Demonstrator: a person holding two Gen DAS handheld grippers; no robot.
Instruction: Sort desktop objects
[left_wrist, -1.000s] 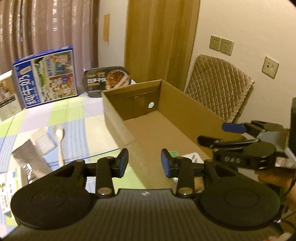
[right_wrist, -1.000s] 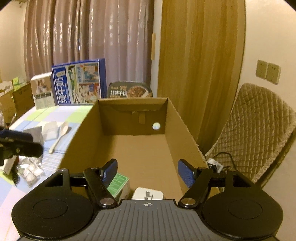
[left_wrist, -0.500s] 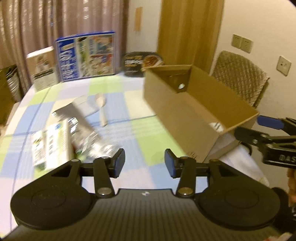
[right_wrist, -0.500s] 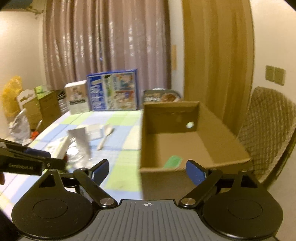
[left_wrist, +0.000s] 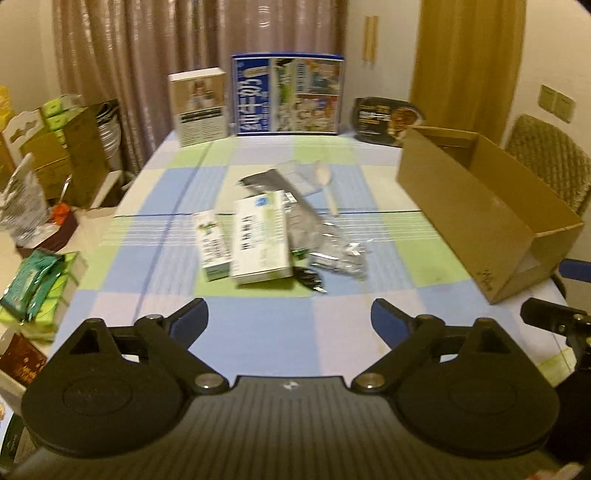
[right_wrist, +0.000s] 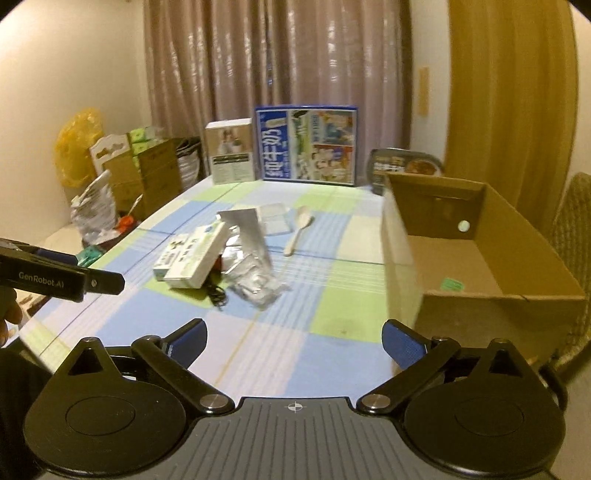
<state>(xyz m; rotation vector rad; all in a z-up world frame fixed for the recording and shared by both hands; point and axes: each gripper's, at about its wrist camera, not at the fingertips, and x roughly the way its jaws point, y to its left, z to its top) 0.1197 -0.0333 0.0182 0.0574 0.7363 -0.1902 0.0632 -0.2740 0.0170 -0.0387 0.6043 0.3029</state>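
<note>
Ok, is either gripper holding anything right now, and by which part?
Nothing is held. The left gripper and right gripper are both opening over the tablecloth, with nothing between their fingers.

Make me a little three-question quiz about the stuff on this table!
1. True or false: the cardboard box stands right of the pile.
2. What lies beside the clear tray? A fork, B spoon, C knife.
3. Fill in: neither the left gripper nor the right gripper holds ____.

Key: 1 true. 2 B, the spoon. 3 anything; both jaws are opening.
</note>
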